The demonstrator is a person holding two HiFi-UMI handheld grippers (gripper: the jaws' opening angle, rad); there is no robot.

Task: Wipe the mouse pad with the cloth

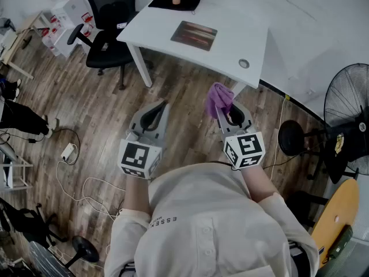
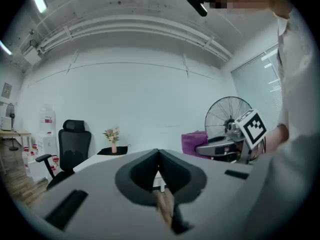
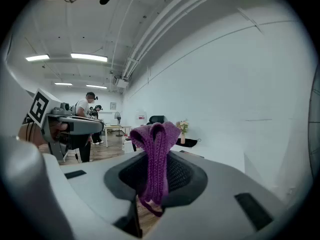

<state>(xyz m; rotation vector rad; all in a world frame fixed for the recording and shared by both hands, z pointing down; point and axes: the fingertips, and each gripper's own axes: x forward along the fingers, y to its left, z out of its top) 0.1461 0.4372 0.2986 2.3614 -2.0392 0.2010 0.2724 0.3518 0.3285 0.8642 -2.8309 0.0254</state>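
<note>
The cloth (image 1: 219, 98), judged soft, light and limp, is pinched at its middle in the right tool (image 1: 228, 112), short of the desk (image 1: 245, 25) carrying the mouse pad (image 1: 194, 35); the left tool (image 1: 154, 113) is closed, empty.

cloth (image 3: 156, 154): purple knit, ribbed, rough-looking, soft and matt.
mouse pad (image 1: 194, 35): dark printed top, flat and smooth, with a slight sheen.
left gripper (image 1: 157, 109): grey plastic shell, smooth and matt; its marker cube carries matt black-and-white print.
right gripper (image 1: 229, 109): the same grey matt plastic; the dark jaw lining looks finely textured.
desk (image 1: 242, 22): white top, smooth, faintly glossy.
floor (image 1: 86, 108): brown wood-look planks, grained, low sheen.
chair (image 1: 109, 10): black, matt.
fan (image 1: 346, 97): thin dark wire grille, metal by its look.
shirt (image 1: 213, 229): off-white woven cloth, matt, creased.
</note>
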